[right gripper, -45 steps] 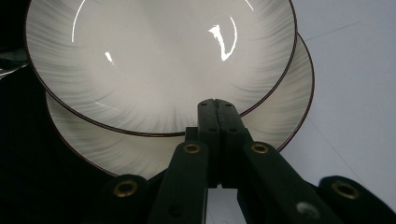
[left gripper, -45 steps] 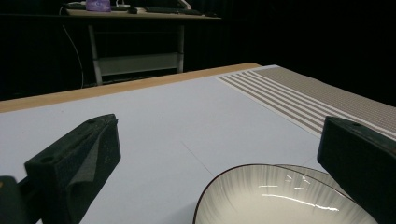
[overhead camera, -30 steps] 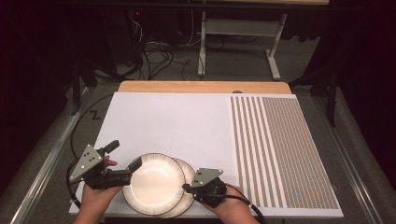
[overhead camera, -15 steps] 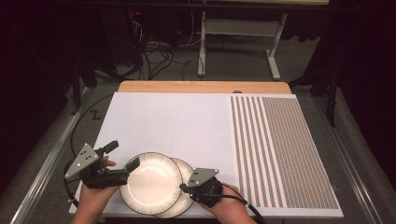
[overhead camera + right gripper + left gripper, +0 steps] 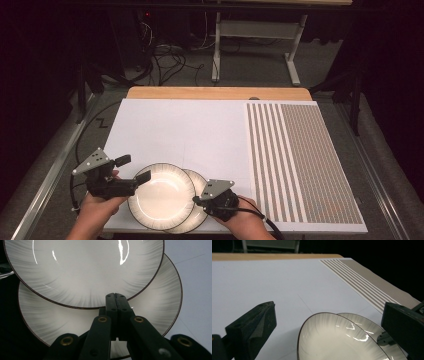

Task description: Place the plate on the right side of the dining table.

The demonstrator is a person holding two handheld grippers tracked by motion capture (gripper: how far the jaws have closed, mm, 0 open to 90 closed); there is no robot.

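- High view: a dark room with cables and a metal frame on the floor lies behind the counter (image 5: 200, 130), which carries a white sheet with a striped mat (image 5: 300, 160) on its right part. Two plates overlap at the near edge of the counter, left of the striped mat. The upper plate (image 5: 161, 196) lies partly over the lower plate (image 5: 200, 212), shifted away from the mat. The left gripper (image 5: 131, 172) stands at the upper plate's far-from-mat rim, its jaws spread apart. The right gripper (image 5: 200, 201) sits over the lower plate's mat-side part, close beside the upper plate's rim.
- Left gripper view: the two black jaws stand wide apart with nothing between their pads. The upper plate (image 5: 337, 340) lies ahead of them, the lower plate (image 5: 372, 326) peeks out toward the striped mat (image 5: 372, 282), and a bare white sheet stretches beyond.
- Right gripper view: the jaws are pressed together with no gap, resting above the lower plate (image 5: 75, 325) just at the upper plate's (image 5: 82, 270) edge; whether they pinch a rim I cannot tell.
- Progress, as I judge it: the plates are only half stacked. Still left is seating the upper plate squarely on the lower one, or drawing them apart; neither plate looks lifted.
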